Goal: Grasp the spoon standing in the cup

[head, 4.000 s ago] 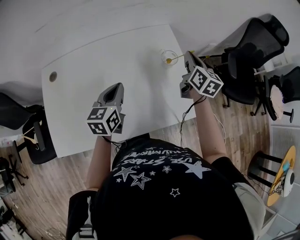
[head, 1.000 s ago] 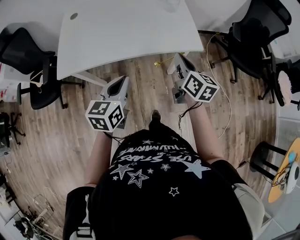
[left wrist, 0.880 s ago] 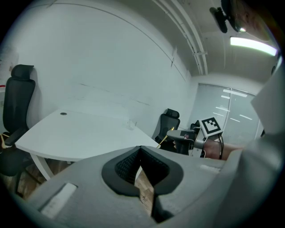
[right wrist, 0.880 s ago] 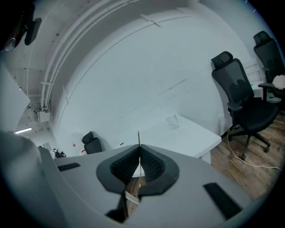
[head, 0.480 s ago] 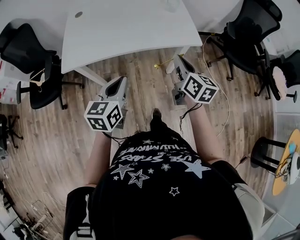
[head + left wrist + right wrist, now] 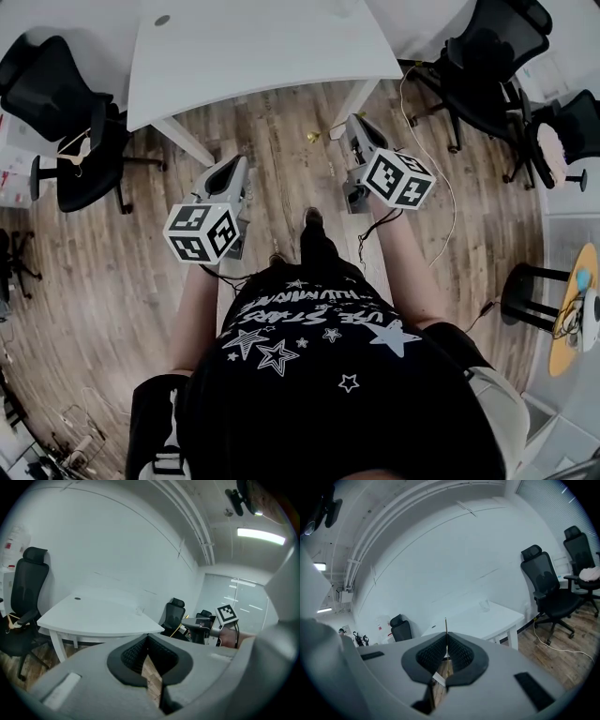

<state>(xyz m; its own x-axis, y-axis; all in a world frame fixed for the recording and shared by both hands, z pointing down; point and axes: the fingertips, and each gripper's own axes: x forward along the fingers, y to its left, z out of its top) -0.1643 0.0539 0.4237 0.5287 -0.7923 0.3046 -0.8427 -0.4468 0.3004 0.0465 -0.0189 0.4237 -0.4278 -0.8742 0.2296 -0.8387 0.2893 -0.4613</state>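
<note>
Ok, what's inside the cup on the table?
Nothing visible: the clear cup looks empty, though it is small here. The spoon is clamped in the fingers of the right gripper, away from the table.

White table on white legs at top; grey round hole near its far left corner. Black office chair left of table, two more at right. Wood-plank floor all around. Black stool near right edge.
</note>
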